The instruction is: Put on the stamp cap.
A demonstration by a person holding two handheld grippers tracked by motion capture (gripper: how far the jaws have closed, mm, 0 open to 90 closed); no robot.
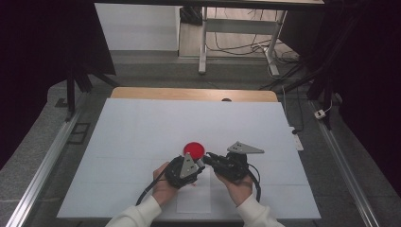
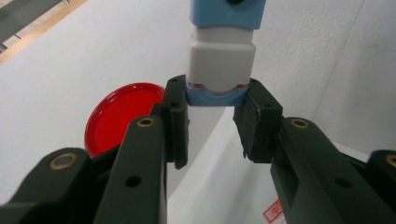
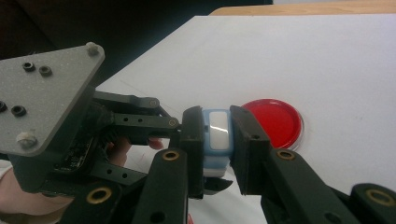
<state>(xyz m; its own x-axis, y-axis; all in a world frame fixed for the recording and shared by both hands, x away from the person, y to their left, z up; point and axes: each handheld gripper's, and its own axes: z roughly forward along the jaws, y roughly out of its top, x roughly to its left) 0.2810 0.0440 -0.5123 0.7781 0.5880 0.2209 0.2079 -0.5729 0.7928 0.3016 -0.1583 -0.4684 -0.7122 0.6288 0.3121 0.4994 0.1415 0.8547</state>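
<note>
Both grippers clamp one smooth blue-and-white rounded plastic block (image 2: pixel 222 51): left gripper (image 2: pixel 215 119) on its blue end, right gripper (image 3: pixel 215 135) across its sides. A glossy red round plastic lid (image 1: pixel 194 149) lies flat beside them, towards the white table's (image 1: pixel 142 127) near edge.

A small block (image 3: pixel 218 133) held between both grippers above the table (image 1: pixel 142 127), a round dish (image 1: pixel 194 149) lying just beyond.
</note>
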